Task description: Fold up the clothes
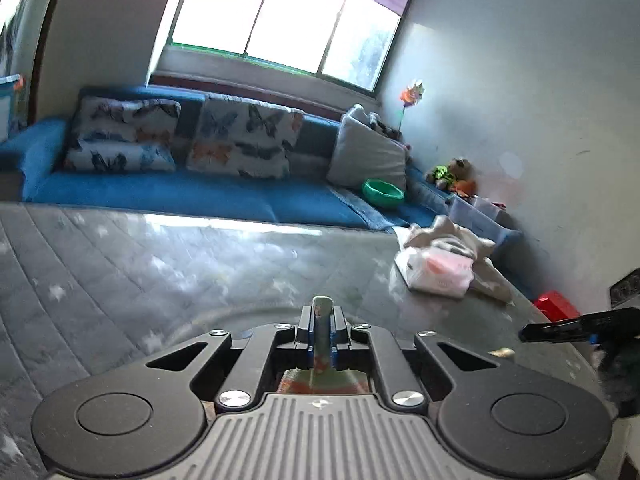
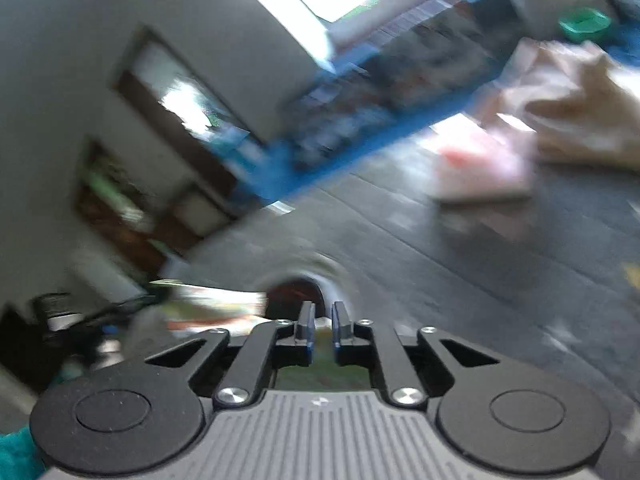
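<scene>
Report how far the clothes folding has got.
Done: a folded pink-white piece lies on the grey mat. In hand: the left gripper is shut on a green-orange garment; the right gripper's grip is too blurred to judge. Left: the crumpled beige cloth behind the folded piece.

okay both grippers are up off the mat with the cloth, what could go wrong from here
The left gripper pinches only a narrow bunched fold of the green and orange striped garment, so it may slip free. The right wrist view is motion-blurred, and the right gripper shows a gap between its fingers; I cannot tell whether it holds cloth.
</scene>
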`<state>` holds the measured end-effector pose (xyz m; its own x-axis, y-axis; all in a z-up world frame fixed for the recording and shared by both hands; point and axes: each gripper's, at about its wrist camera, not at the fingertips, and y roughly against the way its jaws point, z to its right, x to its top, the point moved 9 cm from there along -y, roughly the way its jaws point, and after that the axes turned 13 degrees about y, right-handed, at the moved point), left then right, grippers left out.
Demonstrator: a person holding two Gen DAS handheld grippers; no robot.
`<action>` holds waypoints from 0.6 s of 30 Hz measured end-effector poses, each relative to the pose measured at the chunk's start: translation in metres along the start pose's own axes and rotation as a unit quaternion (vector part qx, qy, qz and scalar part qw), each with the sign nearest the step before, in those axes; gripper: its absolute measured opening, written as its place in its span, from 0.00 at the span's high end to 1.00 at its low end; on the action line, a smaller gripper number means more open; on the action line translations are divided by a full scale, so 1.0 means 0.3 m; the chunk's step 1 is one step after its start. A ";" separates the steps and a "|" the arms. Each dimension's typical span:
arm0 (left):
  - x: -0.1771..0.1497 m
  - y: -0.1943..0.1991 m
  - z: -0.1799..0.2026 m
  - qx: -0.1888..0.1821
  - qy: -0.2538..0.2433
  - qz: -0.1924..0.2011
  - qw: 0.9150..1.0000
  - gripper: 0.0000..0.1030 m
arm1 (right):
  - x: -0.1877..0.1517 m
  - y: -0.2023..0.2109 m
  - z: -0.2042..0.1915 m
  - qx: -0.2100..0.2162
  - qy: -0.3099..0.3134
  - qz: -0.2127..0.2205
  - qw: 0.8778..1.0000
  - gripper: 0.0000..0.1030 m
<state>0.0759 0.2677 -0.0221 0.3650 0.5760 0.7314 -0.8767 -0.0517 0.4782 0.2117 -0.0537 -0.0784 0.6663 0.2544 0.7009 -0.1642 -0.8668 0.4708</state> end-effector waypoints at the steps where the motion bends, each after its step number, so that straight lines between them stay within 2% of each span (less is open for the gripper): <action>1: -0.013 0.001 0.005 -0.009 -0.004 -0.004 1.000 0.92 | -0.009 -0.006 0.029 -0.019 -0.014 -0.010 1.000 0.90; 3: -0.035 0.020 0.033 -0.030 -0.020 -0.005 0.999 0.92 | -0.026 -0.016 0.086 -0.052 -0.045 -0.027 0.997 0.86; 5: -0.064 0.049 0.073 -0.060 -0.032 -0.011 0.998 0.92 | -0.035 -0.028 0.120 -0.045 -0.088 -0.027 0.995 0.75; 7: -0.102 0.085 0.111 -0.087 -0.046 -0.020 0.995 0.92 | -0.058 -0.045 0.135 -0.022 -0.133 -0.038 0.990 0.47; 8: -0.123 0.103 0.129 -0.101 -0.052 -0.027 0.993 0.92 | -0.072 -0.057 0.133 -0.014 -0.147 -0.042 0.988 0.47; 10: -0.174 0.139 0.158 -0.118 -0.067 -0.040 0.990 0.92 | -0.099 -0.081 0.127 -0.001 -0.170 -0.053 0.984 0.57; 11: -0.204 0.153 0.170 -0.119 -0.073 -0.048 0.989 0.92 | -0.108 -0.097 0.120 -0.002 -0.162 -0.059 0.985 0.60; 13: -0.248 0.172 0.170 -0.117 -0.076 -0.064 0.988 0.92 | -0.119 -0.115 0.097 0.003 -0.137 -0.056 0.989 0.81; 14: -0.271 0.181 0.170 -0.116 -0.078 -0.071 0.988 0.92 | -0.121 -0.119 0.074 0.015 -0.125 -0.053 0.991 0.85; 16: -0.314 0.200 0.167 -0.114 -0.079 -0.086 0.987 0.92 | -0.123 -0.092 0.012 0.032 -0.072 -0.044 0.996 0.88; 18: -0.343 0.225 0.139 -0.106 -0.070 -0.093 0.988 0.92 | -0.153 -0.055 -0.074 0.045 0.010 -0.057 0.997 0.90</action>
<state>-0.0077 0.1709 -0.0449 0.5524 0.4401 0.7079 -0.8311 0.2252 0.5085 0.1678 -0.0416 -0.1063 0.6619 0.3607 0.6571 -0.0223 -0.8667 0.4983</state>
